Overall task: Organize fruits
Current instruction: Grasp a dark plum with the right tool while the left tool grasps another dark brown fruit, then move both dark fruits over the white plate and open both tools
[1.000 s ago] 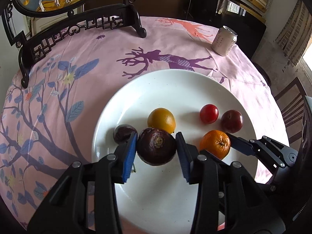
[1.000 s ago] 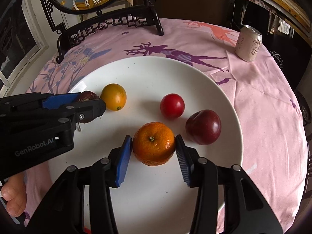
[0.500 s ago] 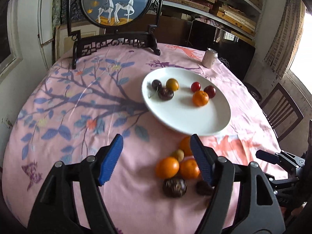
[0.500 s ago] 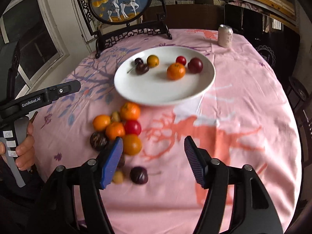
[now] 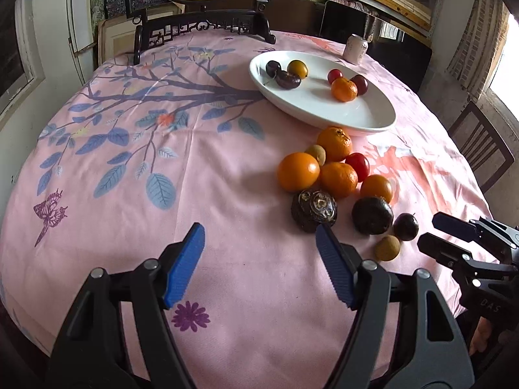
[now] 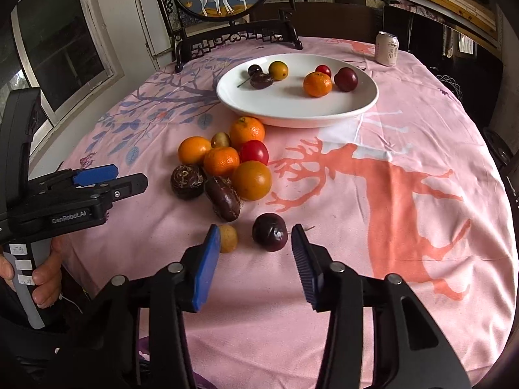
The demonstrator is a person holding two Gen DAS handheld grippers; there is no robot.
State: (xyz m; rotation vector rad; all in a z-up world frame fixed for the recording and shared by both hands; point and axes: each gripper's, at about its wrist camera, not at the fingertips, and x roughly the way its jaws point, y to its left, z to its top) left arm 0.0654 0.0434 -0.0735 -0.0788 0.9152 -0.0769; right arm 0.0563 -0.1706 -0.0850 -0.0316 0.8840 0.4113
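Left wrist view: left gripper at 6 o'clock, blue pads spread wide over bare tablecloth, nothing between them.
Loose fruit: cluster at 3 o'clock of the frame centre; wrinkled dark fruit just beyond the right-hand pad, oranges behind it, red fruit among them.
Plate: white plate at 1 o'clock, holding a mandarin and small dark, yellow and red fruits.
Far edge: drink can beyond the plate; carved screen stand at 12 o'clock.
Right gripper: right gripper enters at 4 o'clock, near a small tan fruit.

Right wrist view: right gripper at 6 o'clock, pads spread, gripping nothing.
Between the pads: dark plum lies just ahead of the tips, small tan fruit touching or just beside the left-hand pad.
Pile: oranges and dark fruit at 10 o'clock of the plum.
Plate: white plate at 12 o'clock, six fruits on it.
Left gripper: left gripper at 9 o'clock, fingers apart.
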